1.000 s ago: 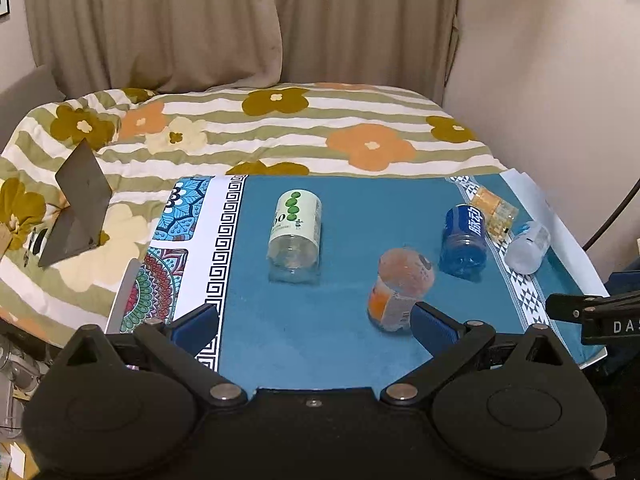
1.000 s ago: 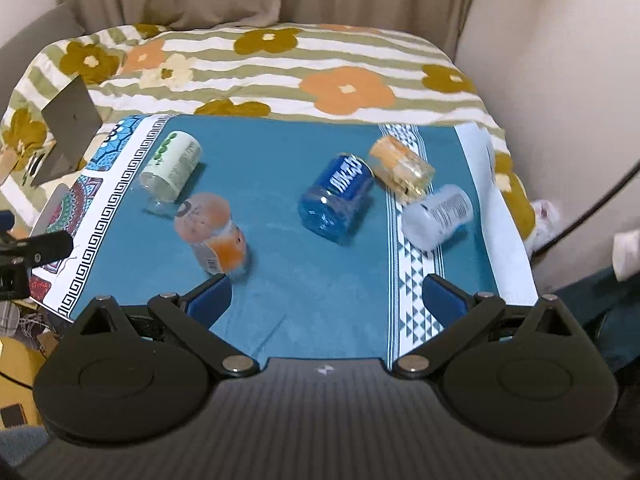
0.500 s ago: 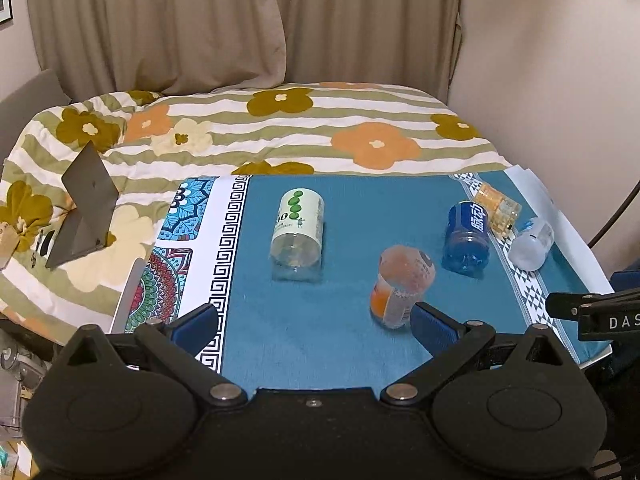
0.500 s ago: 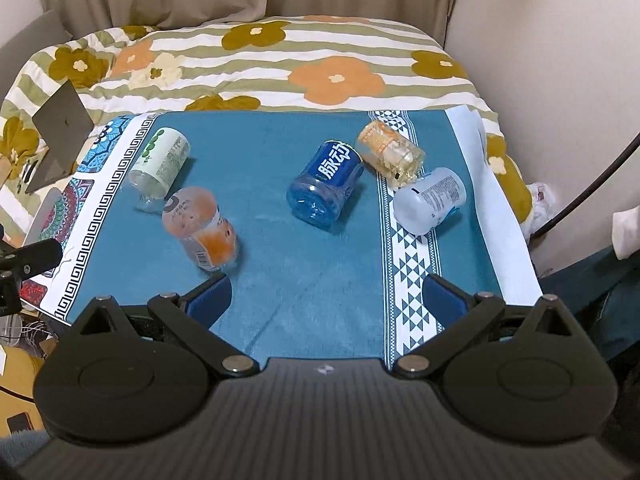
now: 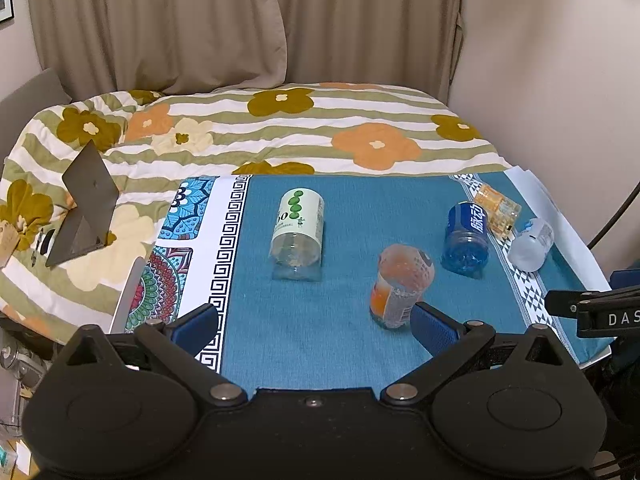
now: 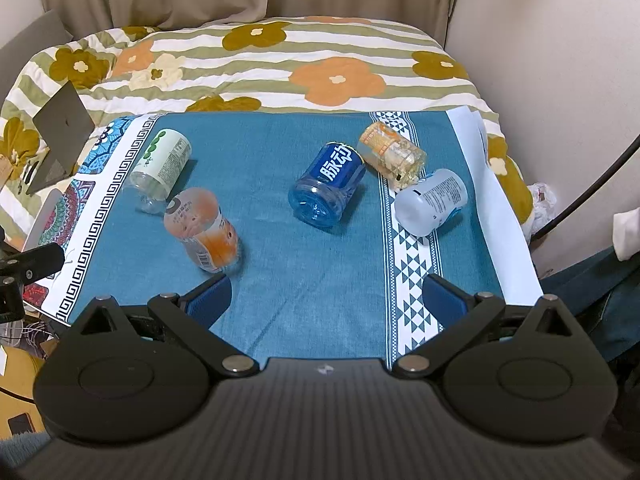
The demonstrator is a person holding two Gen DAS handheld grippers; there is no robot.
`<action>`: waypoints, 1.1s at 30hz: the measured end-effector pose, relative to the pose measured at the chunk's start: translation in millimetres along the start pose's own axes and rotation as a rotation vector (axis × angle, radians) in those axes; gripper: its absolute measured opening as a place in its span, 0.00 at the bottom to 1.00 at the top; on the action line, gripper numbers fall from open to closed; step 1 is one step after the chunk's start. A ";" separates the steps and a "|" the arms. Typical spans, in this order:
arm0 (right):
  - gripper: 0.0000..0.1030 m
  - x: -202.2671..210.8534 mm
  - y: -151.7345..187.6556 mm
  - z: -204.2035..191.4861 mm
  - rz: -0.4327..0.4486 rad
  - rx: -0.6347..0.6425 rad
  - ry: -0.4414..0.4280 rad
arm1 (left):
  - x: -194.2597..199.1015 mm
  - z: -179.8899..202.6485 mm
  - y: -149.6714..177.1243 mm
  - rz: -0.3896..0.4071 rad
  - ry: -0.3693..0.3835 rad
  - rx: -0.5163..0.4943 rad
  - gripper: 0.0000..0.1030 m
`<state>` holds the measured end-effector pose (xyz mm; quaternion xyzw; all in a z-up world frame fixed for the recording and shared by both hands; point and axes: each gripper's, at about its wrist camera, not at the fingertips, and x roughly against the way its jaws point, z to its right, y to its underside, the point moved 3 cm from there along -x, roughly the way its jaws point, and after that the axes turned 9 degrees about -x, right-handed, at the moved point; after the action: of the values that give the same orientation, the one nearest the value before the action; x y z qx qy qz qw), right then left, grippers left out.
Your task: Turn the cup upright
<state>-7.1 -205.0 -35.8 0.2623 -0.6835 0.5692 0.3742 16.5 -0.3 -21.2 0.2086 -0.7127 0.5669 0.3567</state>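
Several cut-bottle cups lie on their sides on a teal cloth (image 5: 340, 340) (image 6: 280, 264). A green-label cup (image 5: 298, 228) (image 6: 162, 164) lies at the left. An orange cup (image 5: 400, 284) (image 6: 202, 230) lies nearest the left gripper. A blue cup (image 5: 466, 236) (image 6: 330, 184), a yellow-orange cup (image 5: 496, 210) (image 6: 392, 154) and a white cup (image 5: 532, 244) (image 6: 432, 202) lie at the right. My left gripper (image 5: 314, 326) is open and empty above the cloth's near edge. My right gripper (image 6: 326, 300) is open and empty, short of the cups.
The cloth lies on a bed with a flowered striped quilt (image 5: 280, 136) (image 6: 280, 64). A grey laptop-like stand (image 5: 84, 204) (image 6: 60, 136) sits at the left on the quilt. A wall (image 5: 560, 80) bounds the right side. Curtains hang behind.
Both grippers have pulled back and risen a little, so the cups sit farther off in both views. The cups have not moved. Both grippers stay open.
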 end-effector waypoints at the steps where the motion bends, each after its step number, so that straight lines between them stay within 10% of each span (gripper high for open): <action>1: 1.00 0.2 -0.2 -1.1 0.001 -0.001 0.000 | -0.2 -0.4 0.5 -0.002 0.000 0.003 1.00; 33: 1.00 1.4 0.0 -0.8 -0.005 -0.011 -0.016 | 2.7 3.7 -0.5 0.012 -0.021 0.001 1.00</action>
<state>-7.8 -204.2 -34.6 0.2666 -0.6890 0.5622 0.3717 14.1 -3.6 -19.2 0.2107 -0.7173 0.5671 0.3457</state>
